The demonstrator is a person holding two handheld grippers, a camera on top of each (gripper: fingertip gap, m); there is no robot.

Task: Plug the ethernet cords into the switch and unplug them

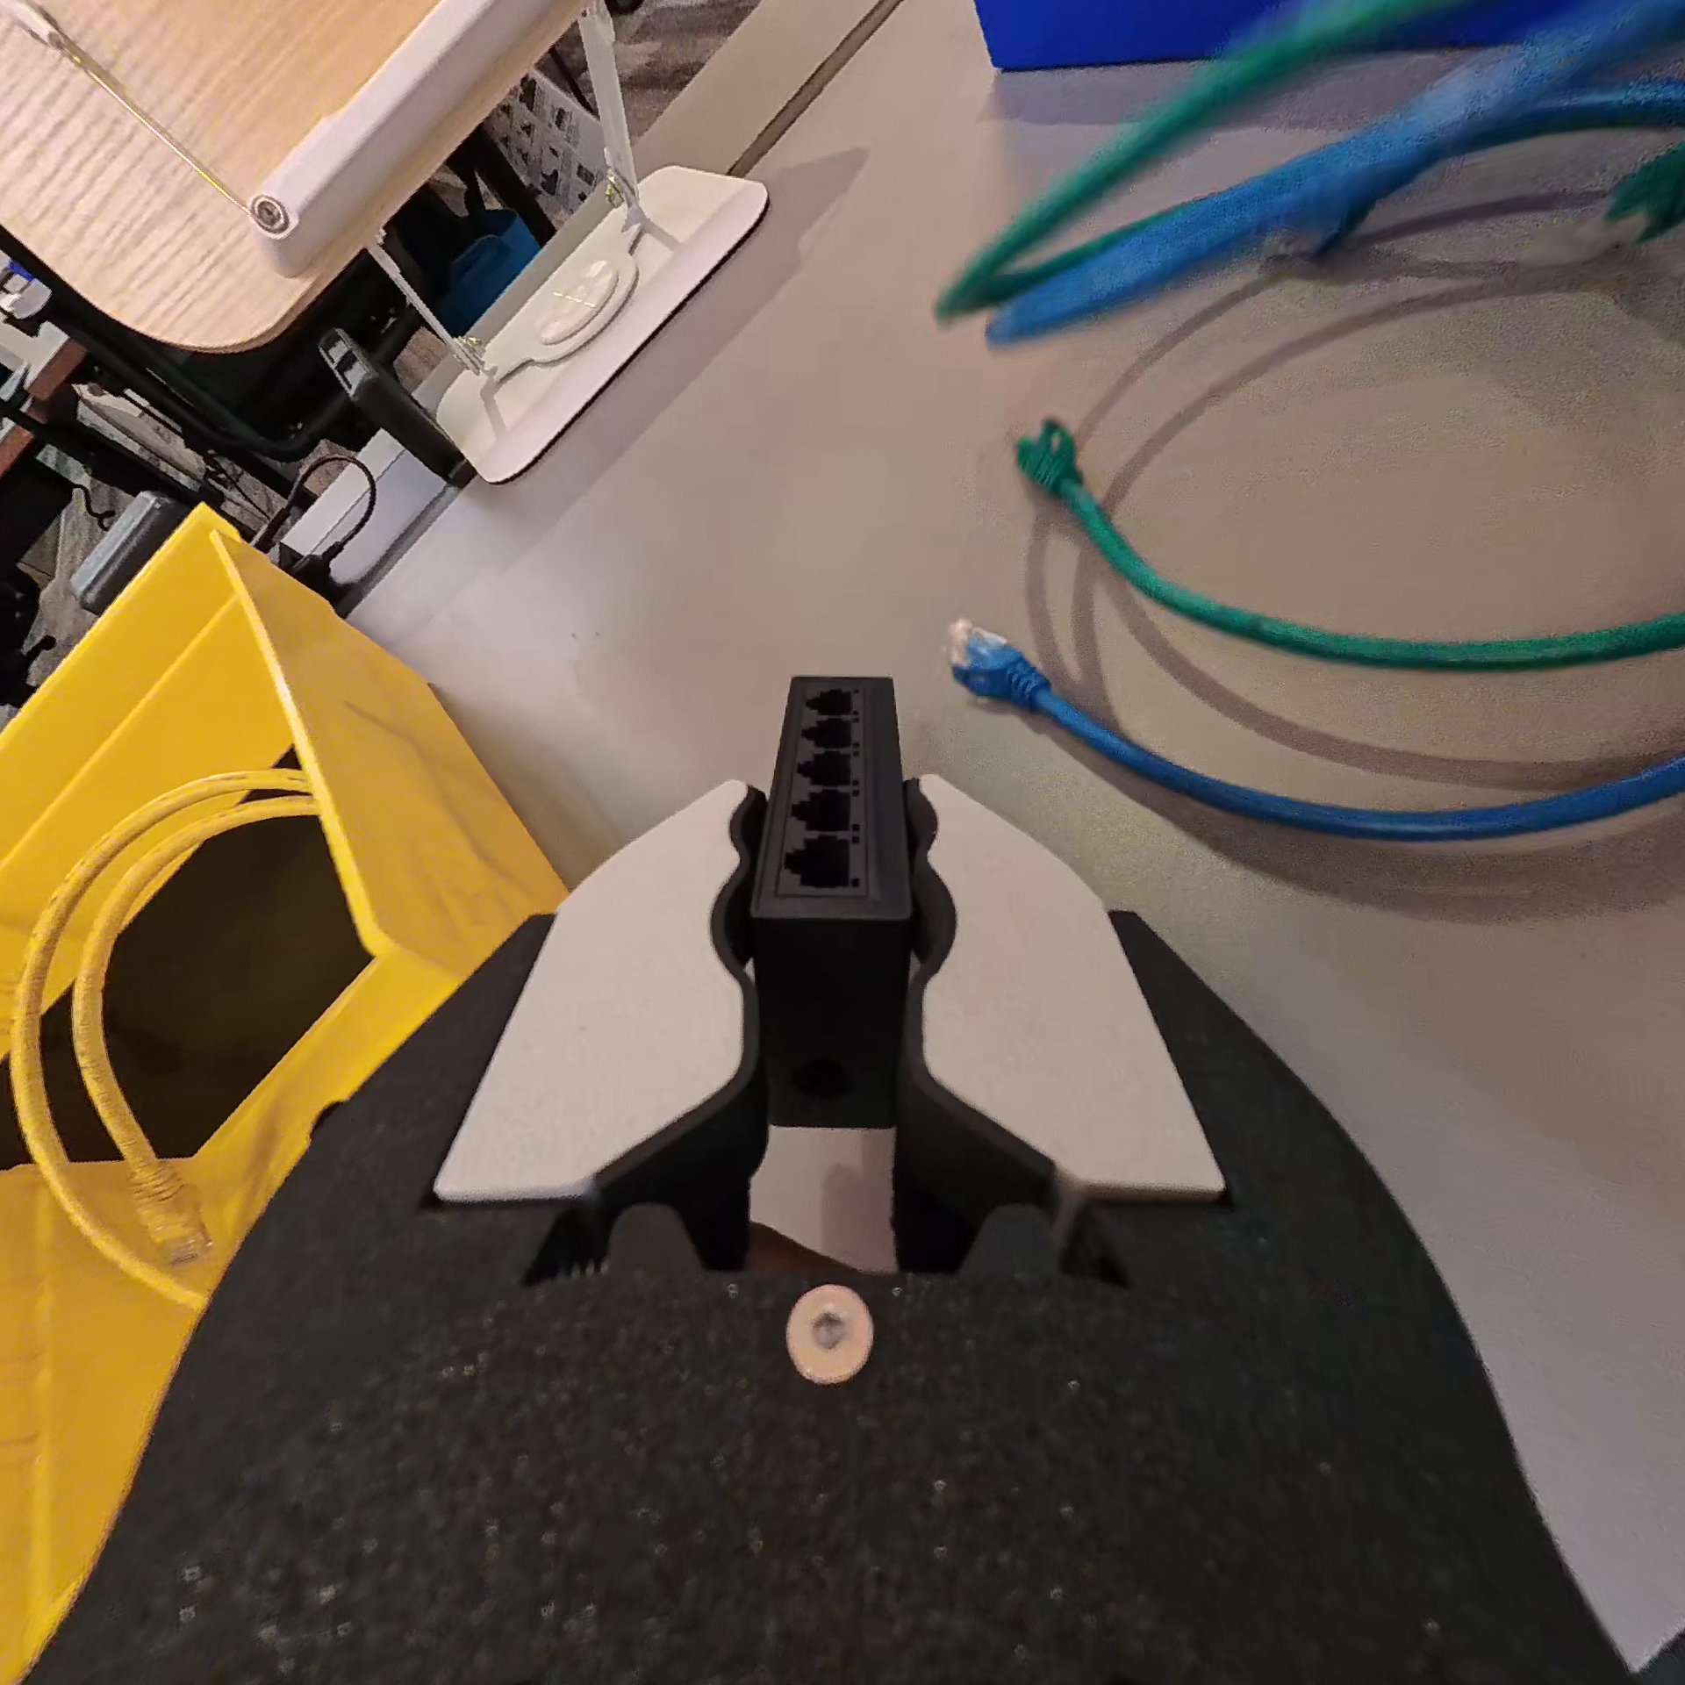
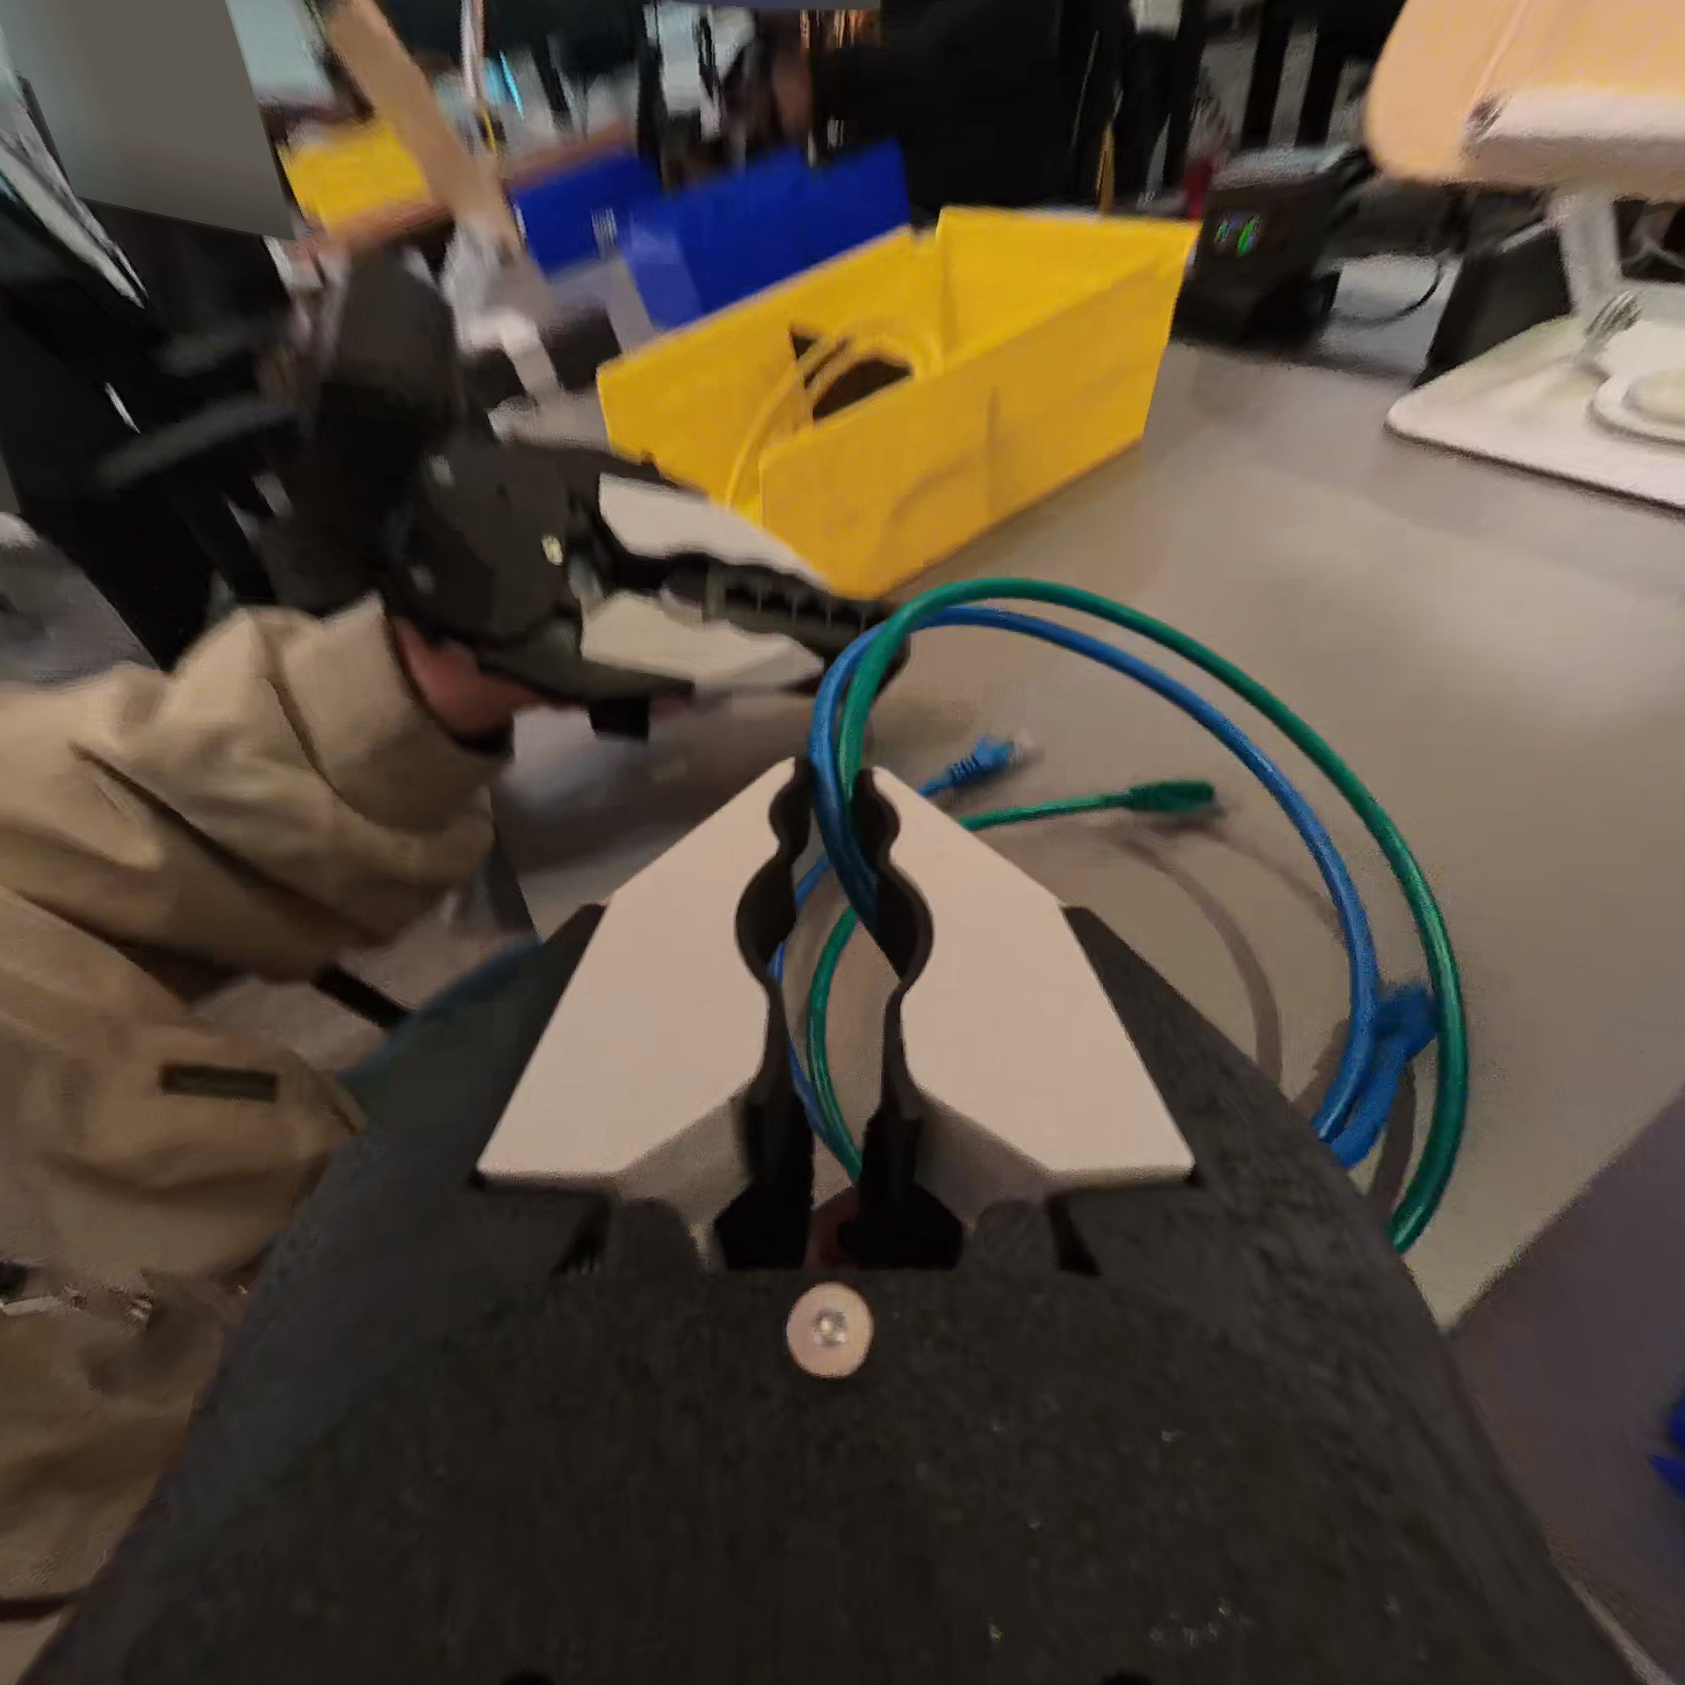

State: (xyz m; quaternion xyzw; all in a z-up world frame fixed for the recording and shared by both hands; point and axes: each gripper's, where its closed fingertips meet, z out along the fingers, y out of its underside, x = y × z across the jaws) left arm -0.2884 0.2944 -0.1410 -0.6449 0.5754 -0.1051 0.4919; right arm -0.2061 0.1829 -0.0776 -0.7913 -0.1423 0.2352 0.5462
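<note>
Sitting at far left in the left wrist view, a yellow bin (image 1: 273,729) holds a coiled yellow cord (image 1: 91,957), one clear plug hanging at its front edge. Just right of it, the left gripper (image 1: 832,802) is clenched on the black switch (image 1: 834,821), jaws pressed to its two long sides; the row of ports faces up, all unfilled. The switch appears lifted above the grey table (image 1: 684,547). Right of the switch, the blue cord (image 1: 1185,775) and green cord (image 1: 1185,593) trail their free plugs on the tabletop, near the switch but apart from it. Their upper loops are blurred. In the right wrist view, a tan sleeve (image 2: 182,866) at left leads to the left gripper with the switch; the bin sits behind. At centre, the right gripper (image 2: 834,793) is closed on both cords, blue and green crossing between its fingers and looping out to the right.
</note>
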